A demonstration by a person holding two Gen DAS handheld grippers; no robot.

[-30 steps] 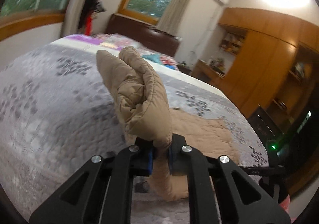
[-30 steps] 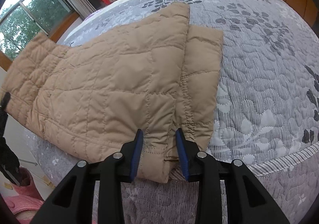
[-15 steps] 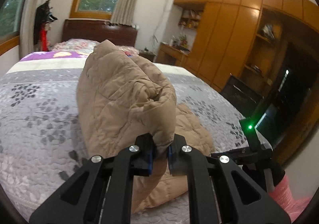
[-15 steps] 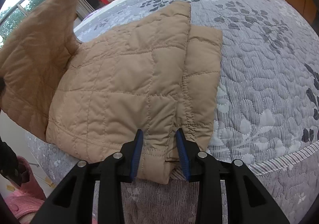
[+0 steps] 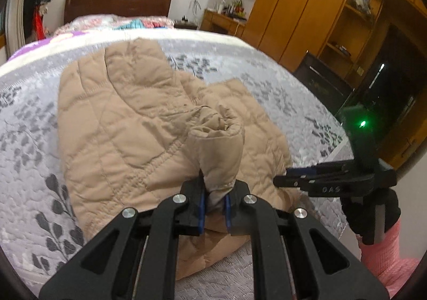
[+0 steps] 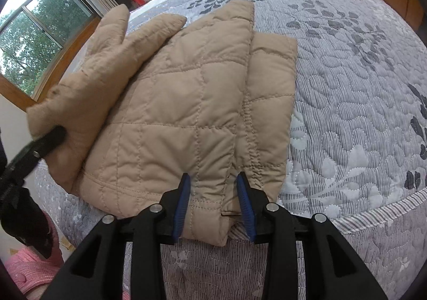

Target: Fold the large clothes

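Fabric: tan quilted jacket, puffy, stitched in squares, with a gathered seam line near one edge.
Place: spread on the bed, at its near edge, hem corner hanging slightly over the side.
Bedcover: grey quilt with dark leaf sprays and pale stitched scrolls.
Fold: one narrow panel lies flat on the right, beside the thicker main body; a bulky flap is lifted over the left part.
Left tool: narrow, clamped on a bunched edge of that flap, holding it above the lower layers.
Right tool: partly apart, blue pads either side of the hem corner; whether they press the cloth I cannot tell.
Far side: dark wooden headboard, window, wooden wardrobe.
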